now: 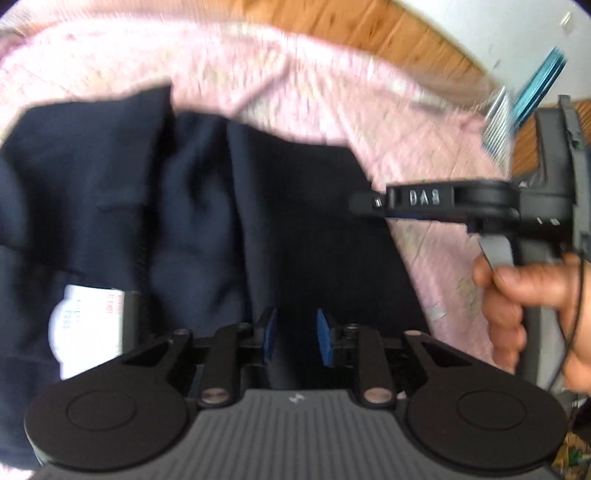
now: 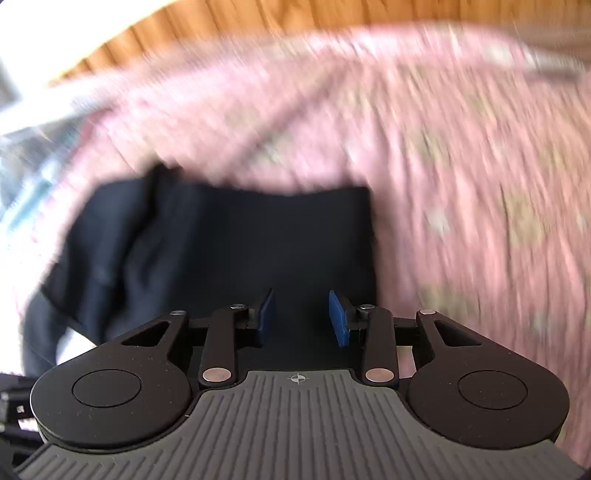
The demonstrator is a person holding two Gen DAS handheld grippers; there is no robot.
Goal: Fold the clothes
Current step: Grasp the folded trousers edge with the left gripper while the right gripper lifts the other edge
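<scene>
Navy garment [image 1: 207, 206] lies beneath both parted grippers.

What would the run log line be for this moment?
left gripper: open | right gripper: open | dark garment: on pink cover, unheld

A bed covered by a pink patterned bedspread [image 1: 303, 77] carries everything here. Directly on the spread lies a dark navy garment [image 1: 207, 206], rumpled into soft vertical folds, with a white label [image 1: 88, 325] showing near its lower left edge. Both views are blurred. Beyond the far edge of the bed is a wooden plank floor [image 1: 388, 26].
</scene>
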